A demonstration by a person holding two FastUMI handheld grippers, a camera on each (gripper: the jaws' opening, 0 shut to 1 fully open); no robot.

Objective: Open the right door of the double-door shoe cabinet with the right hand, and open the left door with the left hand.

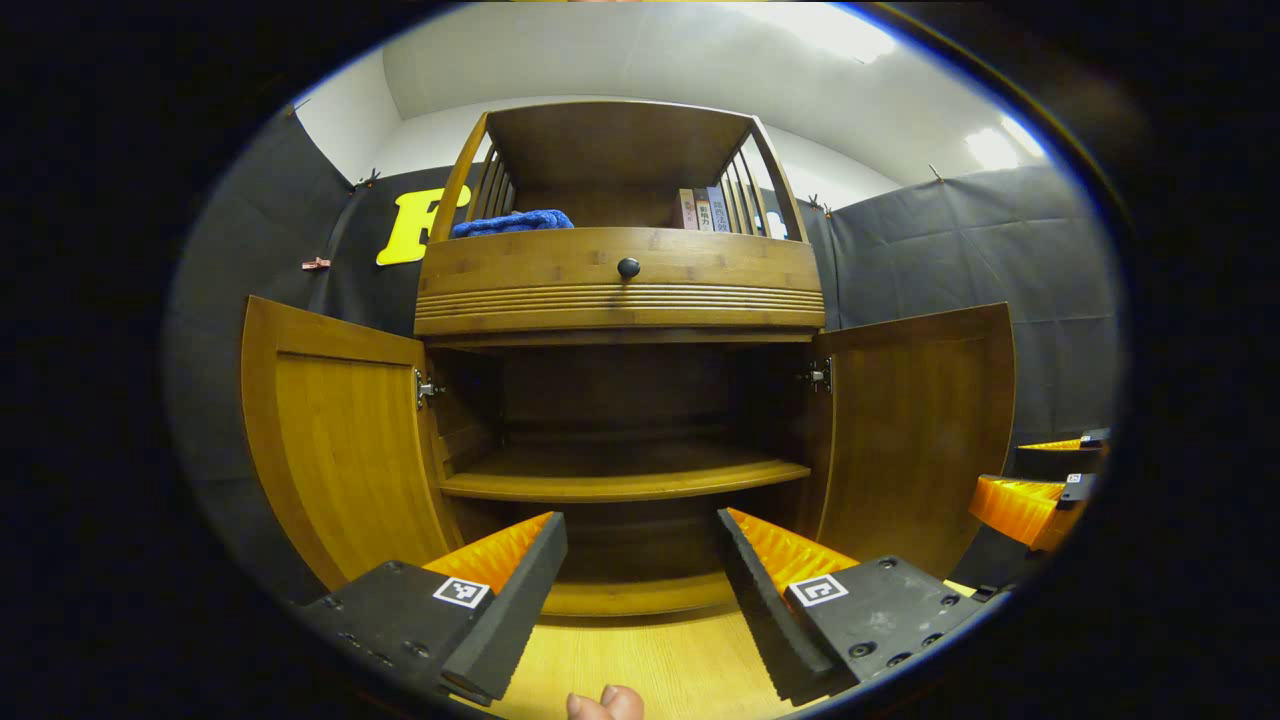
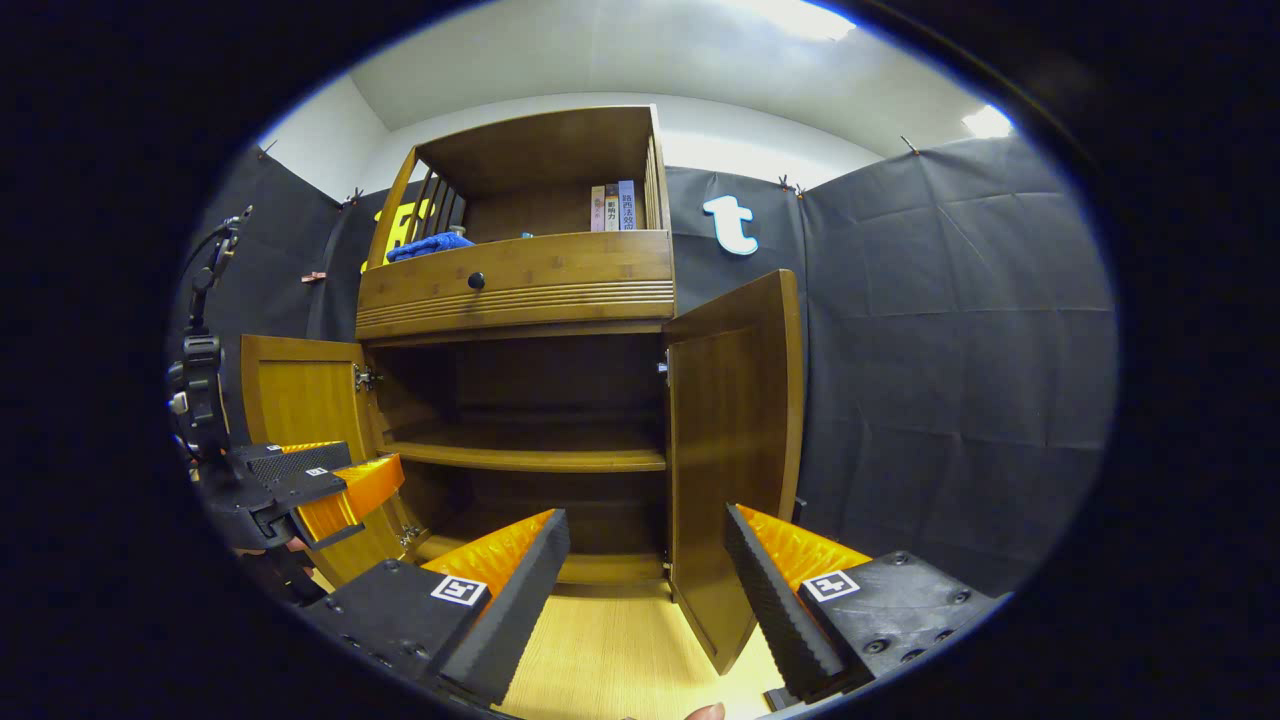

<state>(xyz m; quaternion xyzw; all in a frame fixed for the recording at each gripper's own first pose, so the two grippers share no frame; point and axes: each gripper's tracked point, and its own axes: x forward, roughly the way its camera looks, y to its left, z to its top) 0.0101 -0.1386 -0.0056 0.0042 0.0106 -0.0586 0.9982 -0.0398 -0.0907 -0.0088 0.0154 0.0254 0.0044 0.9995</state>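
Though both ridged orange-and-black tools (image 1: pixel 640 560) (image 2: pixel 645 560) released: smooth bamboo-grain doors (image 1: pixel 345 440) (image 2: pixel 735 450) wide, slatted cabinet (image 1: pixel 620 290) above.

2 black fingers (image 1: pixel 520 590) with ribbed orange backs are seen on each gripper; square black-and-white markers (image 2: pixel 460 590) and round screws (image 1: pixel 862 648) are fixed to the mounts.

Looked like a staged recording booth rather than a lived-in home — walled in with black cloth (image 2: pixel 950 330) pinned below plain white walls (image 1: pixel 345 125) and ceiling lights (image 1: pixel 845 30). Furnished home-style with one wooden shoe cabinet (image 1: pixel 620 290) on pale wood flooring (image 2: pixel 610 650) — books (image 1: pixel 705 208) and a blue towel (image 1: pixel 512 222) shelved on top.
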